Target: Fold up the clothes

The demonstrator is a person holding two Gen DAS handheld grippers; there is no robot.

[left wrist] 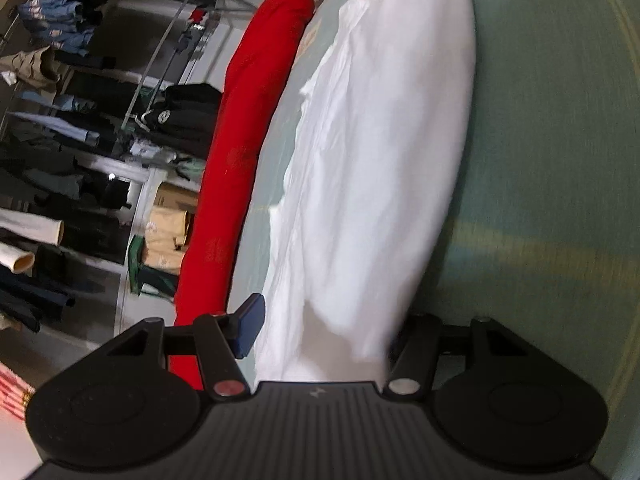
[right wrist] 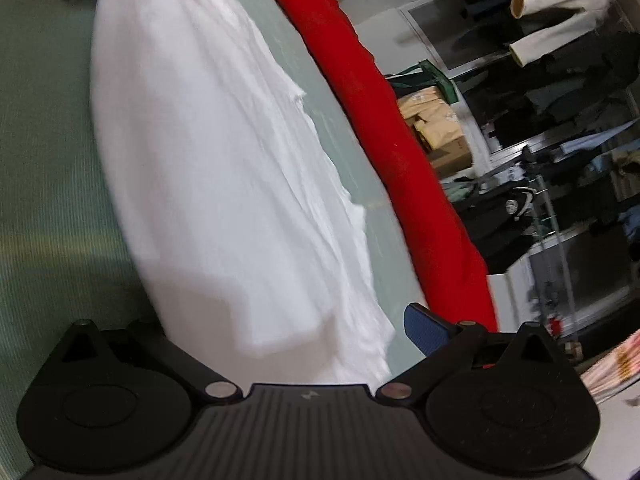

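Note:
A white garment [left wrist: 372, 152] lies stretched out on a pale green cloth-covered surface [left wrist: 560, 140]; it also shows in the right wrist view [right wrist: 208, 152]. My left gripper [left wrist: 324, 336] is open, its fingers wide apart, with the garment's near end lying between them. One blue pad [left wrist: 250, 326] shows; the other finger is hidden by cloth. My right gripper [right wrist: 280, 344] is open too, with the garment's other end between its fingers. Its blue pad [right wrist: 426, 330] shows; the left finger is hidden by cloth.
A red rolled cloth [left wrist: 236, 160] lies along the surface's far edge, beside the garment [right wrist: 392, 140]. Beyond it stand shelves of folded clothes [left wrist: 60, 128], a metal rack [right wrist: 552, 208] and cardboard boxes [right wrist: 436, 128]. A red-and-white patterned cloth [right wrist: 616, 360] shows at the side.

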